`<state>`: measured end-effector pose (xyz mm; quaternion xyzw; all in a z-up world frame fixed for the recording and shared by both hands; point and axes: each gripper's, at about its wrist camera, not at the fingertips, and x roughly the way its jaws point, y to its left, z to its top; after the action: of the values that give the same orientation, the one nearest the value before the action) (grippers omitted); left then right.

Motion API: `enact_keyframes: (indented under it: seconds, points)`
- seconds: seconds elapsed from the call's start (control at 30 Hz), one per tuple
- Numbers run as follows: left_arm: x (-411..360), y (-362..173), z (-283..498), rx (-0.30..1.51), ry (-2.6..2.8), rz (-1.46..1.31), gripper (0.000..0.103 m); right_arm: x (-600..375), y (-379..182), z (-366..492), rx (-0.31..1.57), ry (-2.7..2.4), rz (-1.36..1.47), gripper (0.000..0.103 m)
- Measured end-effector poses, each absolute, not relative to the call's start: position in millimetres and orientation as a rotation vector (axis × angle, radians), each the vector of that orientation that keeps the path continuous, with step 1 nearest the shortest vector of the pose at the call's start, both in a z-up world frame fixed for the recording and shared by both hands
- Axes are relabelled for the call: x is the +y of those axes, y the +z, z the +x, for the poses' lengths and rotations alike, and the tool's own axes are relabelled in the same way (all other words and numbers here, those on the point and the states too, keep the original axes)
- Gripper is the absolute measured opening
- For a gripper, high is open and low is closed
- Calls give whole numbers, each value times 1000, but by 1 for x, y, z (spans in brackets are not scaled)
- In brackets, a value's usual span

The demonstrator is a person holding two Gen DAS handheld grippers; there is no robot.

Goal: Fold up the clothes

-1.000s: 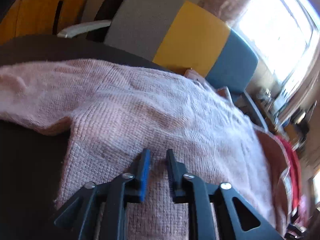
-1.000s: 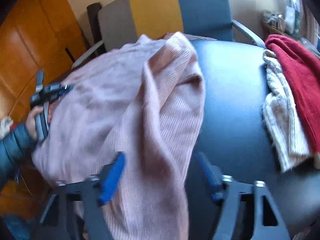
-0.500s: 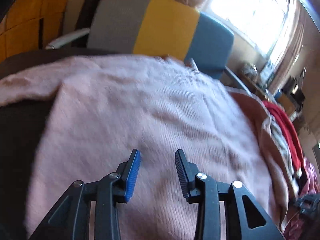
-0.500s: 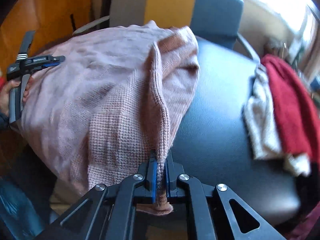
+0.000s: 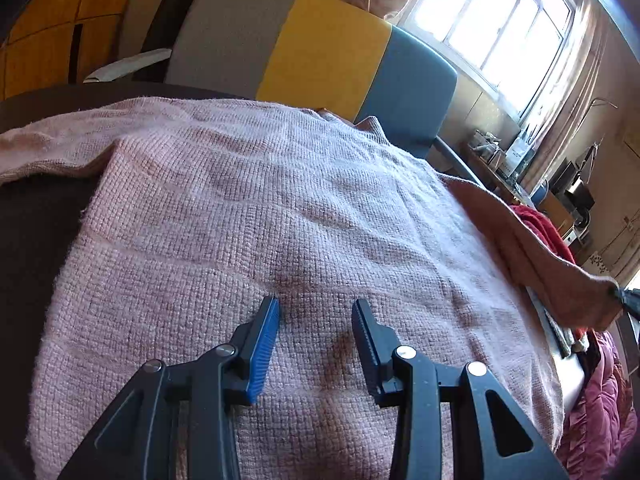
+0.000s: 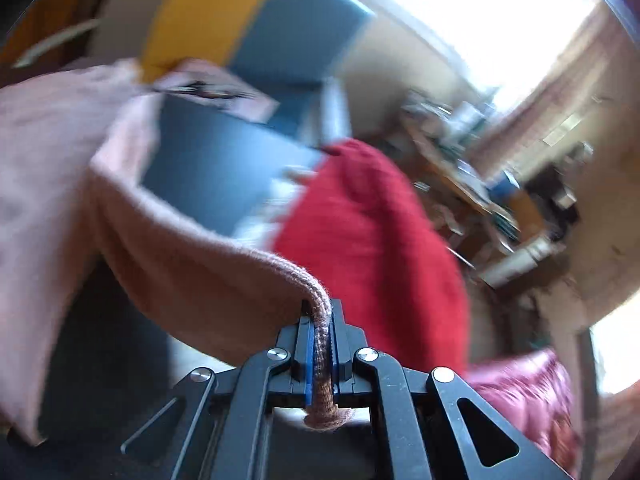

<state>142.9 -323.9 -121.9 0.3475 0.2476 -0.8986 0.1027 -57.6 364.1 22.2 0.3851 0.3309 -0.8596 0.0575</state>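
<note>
Spread wide over a dark table [image 5: 36, 240]: pink knit sweater [image 5: 248, 216], waffle body flat in front of a grey, yellow and blue chair [image 5: 320, 40]. Left gripper [image 5: 316, 312] low over the knit, jaws parted, nothing between them. Right gripper [image 6: 320, 320] clamped tight on the ribbed sweater edge, cloth stretched up off the table. Beyond: red garment [image 6: 368, 240], blurred.

Dark table [image 5: 36, 216]: pink sweater [image 5: 248, 216], red garment [image 6: 372, 232].

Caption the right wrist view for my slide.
Right gripper pinches the pink sweater's edge, red garment beyond.
</note>
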Motion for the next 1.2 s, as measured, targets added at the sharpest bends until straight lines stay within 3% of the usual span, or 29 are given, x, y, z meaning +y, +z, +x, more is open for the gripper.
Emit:
enact_keyframes:
  seconds: [0.13,0.2,0.23,0.27,0.37,0.53,0.77,0.87,1.03,1.2]
  points:
    - [-324,-122,143,728,-2654,1027,38,406,33,-129,1041,-2760,1314,9]
    - [-323,-122,144,727,-2655,1028,38,422,33,-151,992,-2841,1379,27]
    - [-323,-122,145,726,-2656,1029,38,426,33,-157,962,-2878,1388,49]
    - [-323,-122,145,727,-2656,1029,38,430,34,-163,931,-2914,1396,55]
    - [-320,-121,144,705,-2652,1035,38,413,44,-154,713,-2916,1264,56]
    - [-300,-113,140,511,-2625,1067,38,332,32,-103,387,-2680,1134,58]
    - [-301,-111,157,500,-2587,1064,40,185,-23,-34,17,-2282,1111,75]
    - [-301,-117,167,444,-2602,1072,40,136,-58,-12,55,-2257,1129,78]
    - [-305,-113,198,472,-2591,1083,40,117,-111,12,377,-2341,1110,85]
    - [-327,-110,254,613,-2512,1022,40,137,-113,-7,258,-2330,1154,103]
